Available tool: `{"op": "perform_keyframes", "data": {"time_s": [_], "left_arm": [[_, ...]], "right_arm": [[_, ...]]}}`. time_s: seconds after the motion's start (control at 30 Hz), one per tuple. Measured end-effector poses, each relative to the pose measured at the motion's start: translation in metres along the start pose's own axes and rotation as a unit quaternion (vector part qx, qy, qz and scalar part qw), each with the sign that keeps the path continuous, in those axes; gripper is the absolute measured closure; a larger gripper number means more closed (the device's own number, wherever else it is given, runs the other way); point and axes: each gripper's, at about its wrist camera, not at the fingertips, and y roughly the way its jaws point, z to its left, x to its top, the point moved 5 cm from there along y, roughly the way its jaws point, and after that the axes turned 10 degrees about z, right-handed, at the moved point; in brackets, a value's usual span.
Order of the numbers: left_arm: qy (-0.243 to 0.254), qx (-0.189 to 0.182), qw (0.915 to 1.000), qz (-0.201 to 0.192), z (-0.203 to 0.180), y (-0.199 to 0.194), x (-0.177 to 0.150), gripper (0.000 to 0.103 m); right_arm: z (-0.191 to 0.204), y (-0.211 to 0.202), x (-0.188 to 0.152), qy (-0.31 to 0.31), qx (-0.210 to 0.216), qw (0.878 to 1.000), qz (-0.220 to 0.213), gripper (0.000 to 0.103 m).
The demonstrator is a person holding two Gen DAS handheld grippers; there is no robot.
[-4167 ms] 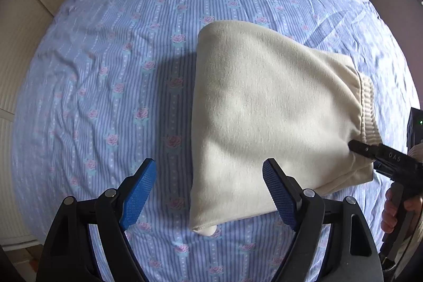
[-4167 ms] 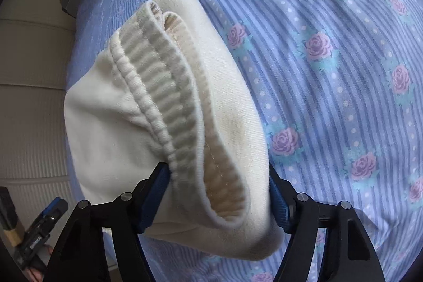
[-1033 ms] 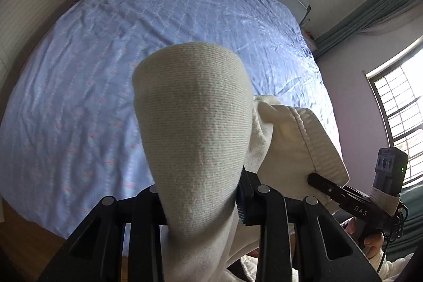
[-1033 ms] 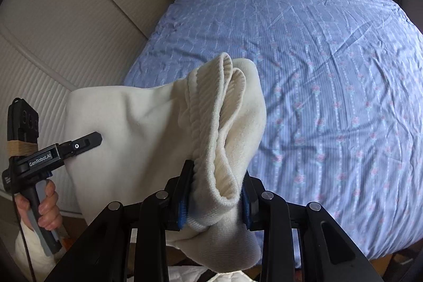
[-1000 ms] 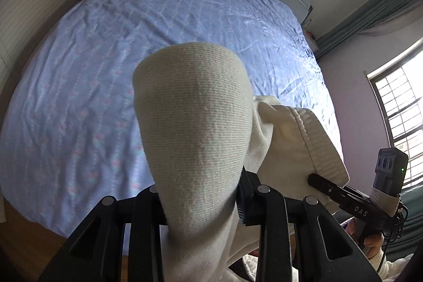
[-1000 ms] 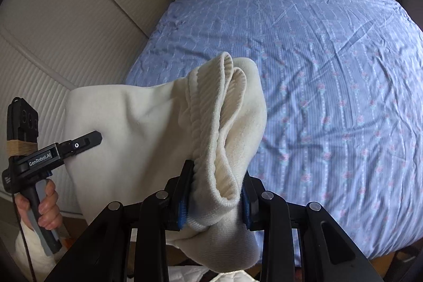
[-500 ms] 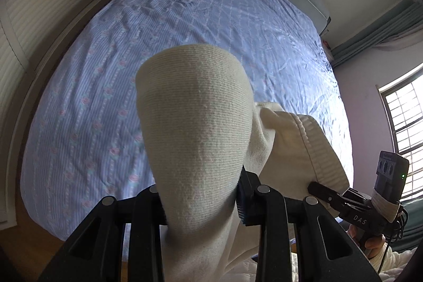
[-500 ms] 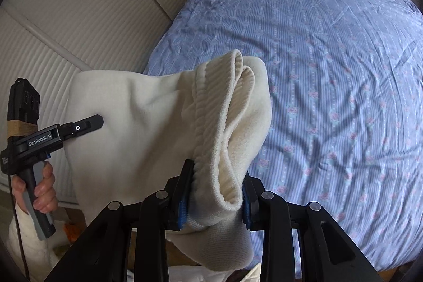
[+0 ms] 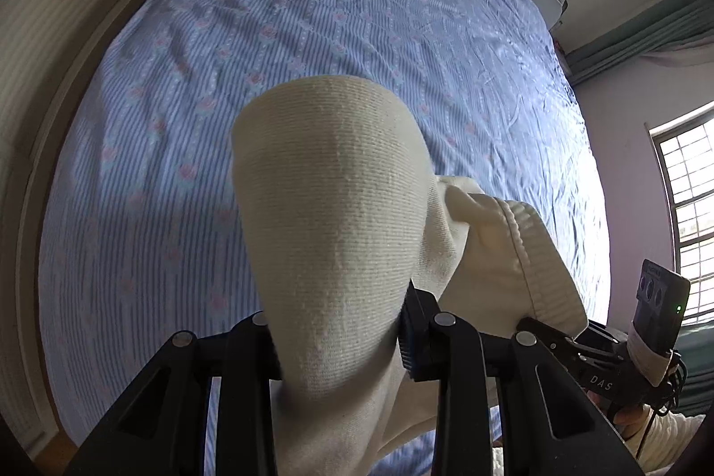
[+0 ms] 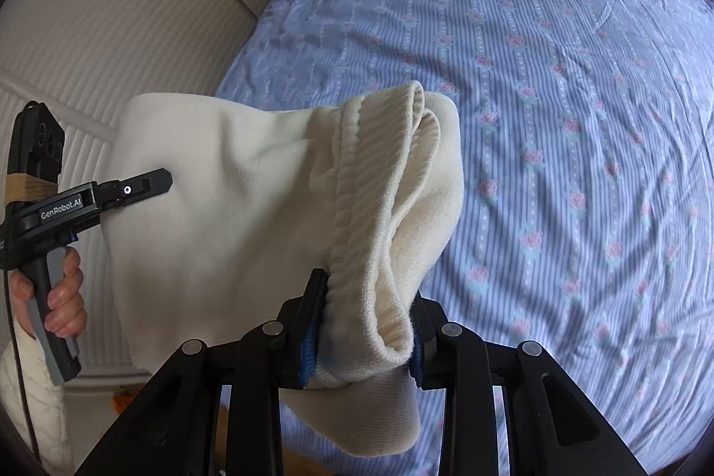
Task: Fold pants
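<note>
the cream pants (image 9: 330,217) are hanging in the air above the bed (image 9: 178,83), held by both tools. the left claw (image 9: 339,346) is clamping a rounded fold of the fabric, both pads pressing on it. the right claw (image 10: 361,337) is clamping the ribbed waistband (image 10: 357,199) end, layers bunched between its blue pads (image 10: 308,346). the blue rose-print sheet is lying wrinkled under the garment. a hand (image 10: 62,288) is gripping the left tool's handle beside the slatted wall (image 10: 111,12).
</note>
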Motion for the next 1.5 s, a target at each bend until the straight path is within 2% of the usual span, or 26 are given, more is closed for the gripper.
{"op": "perform_keyframes", "data": {"time_s": [0.2,0.3,0.37,0.43,0.5,0.57,0.63,0.77,0.87,0.9,0.97,1.03,1.13,1.23,1.43,1.5], "left_arm": [[0.025,0.019,0.9993,0.019,0.005,0.033,0.058,0.071],[0.024,0.048,0.9979,0.038,0.011,0.054,0.074,0.07],[0.019,0.071,0.9958,0.054,0.018,0.067,0.08,0.068],[0.005,0.103,0.9919,0.075,0.026,0.079,0.081,0.06],[-0.009,0.156,0.9839,0.087,0.036,0.085,0.079,0.048],[-0.009,0.229,0.971,0.067,0.043,0.075,0.078,0.045],[-0.001,0.289,0.9564,0.045,0.044,0.059,0.074,0.029],[0.045,0.33,0.9426,0.018,0.019,0.033,0.049,0.027],[0.062,0.315,0.9468,-0.015,-0.009,0.012,0.021,0.022],[0.066,0.308,0.9486,-0.026,-0.018,0.004,0.011,0.017],[0.078,0.293,0.9514,-0.052,-0.043,-0.009,-0.013,0.015],[0.084,0.288,0.9514,-0.071,-0.067,-0.021,-0.038,0.009],[0.103,0.284,0.9487,-0.094,-0.104,-0.034,-0.07,0.006],[0.119,0.272,0.9486,-0.108,-0.141,-0.039,-0.104,0.006],[0.118,0.207,0.9641,-0.118,-0.218,-0.049,-0.165,0.006],[0.121,0.189,0.9658,-0.13,-0.246,-0.054,-0.183,0.006]], "right_arm": [[-0.011,0.032,0.049,0.011,-0.022,1.0,0.002,0.07],[-0.019,0.05,0.062,0.018,-0.028,0.999,0.009,0.068],[-0.027,0.064,0.067,0.025,-0.033,0.999,0.029,0.067],[-0.034,0.078,0.067,0.032,-0.038,0.997,0.055,0.063],[-0.041,0.088,0.062,0.04,-0.044,0.995,0.076,0.06],[-0.05,0.083,0.058,0.045,-0.07,0.994,0.065,0.057],[-0.061,0.074,0.056,0.062,-0.084,0.993,0.055,0.045],[-0.074,0.049,0.052,0.082,-0.081,0.993,0.038,0.044],[-0.074,0.021,0.04,0.063,-0.08,0.995,0.009,0.041],[-0.073,0.011,0.034,0.056,-0.082,0.995,-0.002,0.035],[-0.073,-0.011,0.02,0.047,-0.088,0.995,-0.028,0.03],[-0.074,-0.033,0.0,0.039,-0.095,0.994,-0.048,0.024],[-0.075,-0.069,-0.036,0.031,-0.108,0.991,-0.071,0.02],[-0.076,-0.103,-0.071,0.019,-0.125,0.988,-0.094,0.018],[-0.083,-0.171,-0.13,0.008,-0.154,0.977,-0.146,0.016],[-0.09,-0.191,-0.146,0.009,-0.161,0.973,-0.163,0.016]]}}
